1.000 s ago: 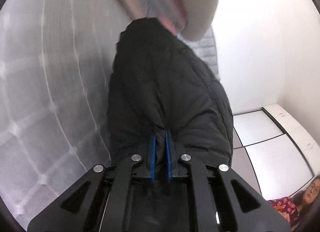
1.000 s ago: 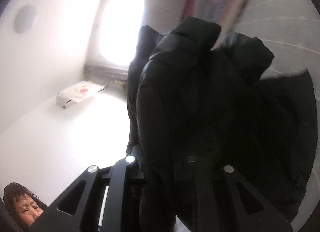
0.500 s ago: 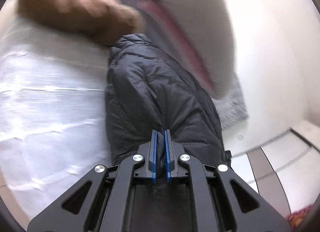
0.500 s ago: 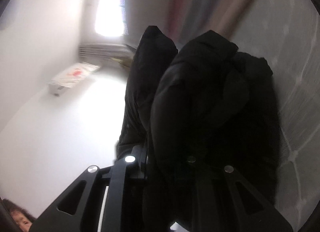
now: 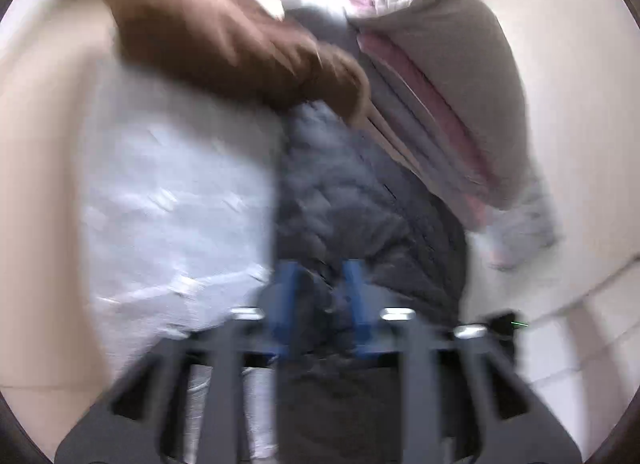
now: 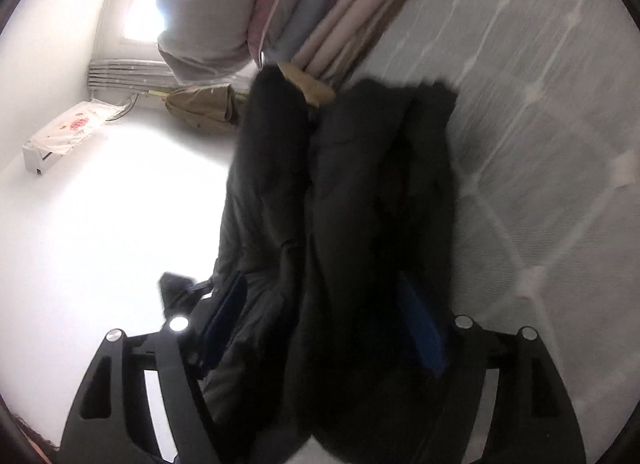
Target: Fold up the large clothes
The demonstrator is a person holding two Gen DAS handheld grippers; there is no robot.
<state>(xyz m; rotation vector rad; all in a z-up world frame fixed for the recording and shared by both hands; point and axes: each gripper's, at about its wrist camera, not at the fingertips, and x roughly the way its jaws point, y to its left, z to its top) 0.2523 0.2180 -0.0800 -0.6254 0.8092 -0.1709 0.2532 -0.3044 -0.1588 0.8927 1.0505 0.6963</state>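
Both grippers, left gripper (image 5: 320, 300) and right gripper (image 6: 324, 328), were clamped before and now their jaws are opening around the dark quilted puffer jacket (image 5: 352, 200) lying on the white quilted bed cover (image 5: 168, 200), so the slippery padding may spring unfolded.

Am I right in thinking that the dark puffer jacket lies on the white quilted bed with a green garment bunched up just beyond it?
Not quite: the garment bunched up beyond the dark puffer jacket is brown, not green, as the left wrist view shows. The rest holds: the jacket lies on the white quilted bed.
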